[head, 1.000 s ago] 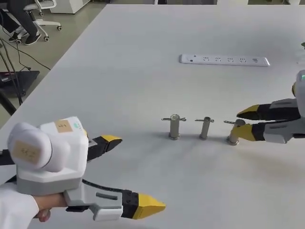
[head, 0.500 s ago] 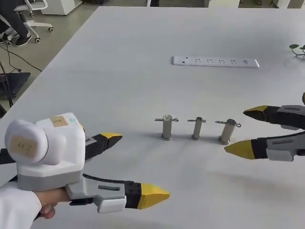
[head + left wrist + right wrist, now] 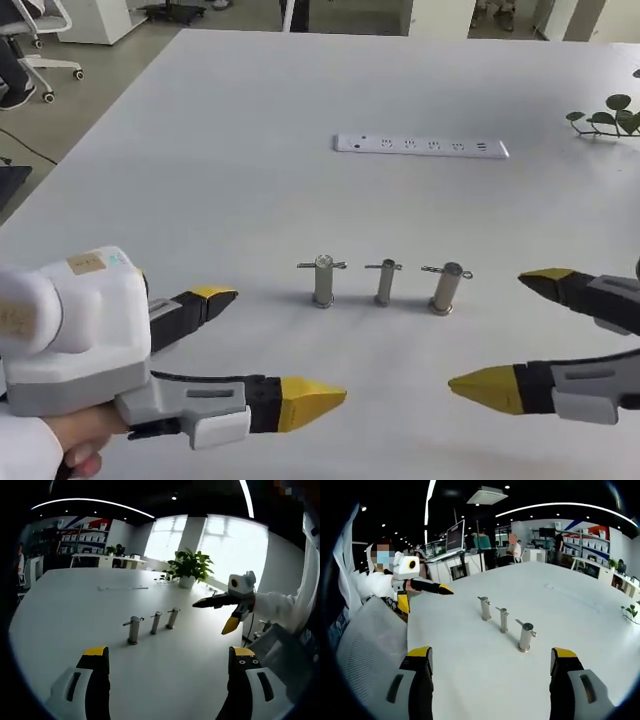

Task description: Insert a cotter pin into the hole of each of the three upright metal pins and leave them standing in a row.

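Steel-grey metal pins [image 3: 384,283], three in number, stand in a row near the middle of the white table [image 3: 250,150], on the near side of the power strip [image 3: 421,146]. A cotter pin [image 3: 322,265] crosses the head of each; these lie level and roughly along the line of the row, while the long axis of each post is vertical. The right-end pin [image 3: 446,289] seems to lean a little, which may be an effect of the lens.

The left gripper [image 3: 280,343] and the right gripper [image 3: 495,330] hang above the table on the person's side of the row. Each has its jaws spread wide and nothing between them. The row lies ahead of both tools and between their lines of aim. The right gripper is nearer to the right-end pin, and the left gripper stands well apart from the post at the opposite end.

Judged from this layout, all three insertions are done. Should the leaning post need truing, the right gripper is the better placed, closing across the vertical shaft below the cotter pin.
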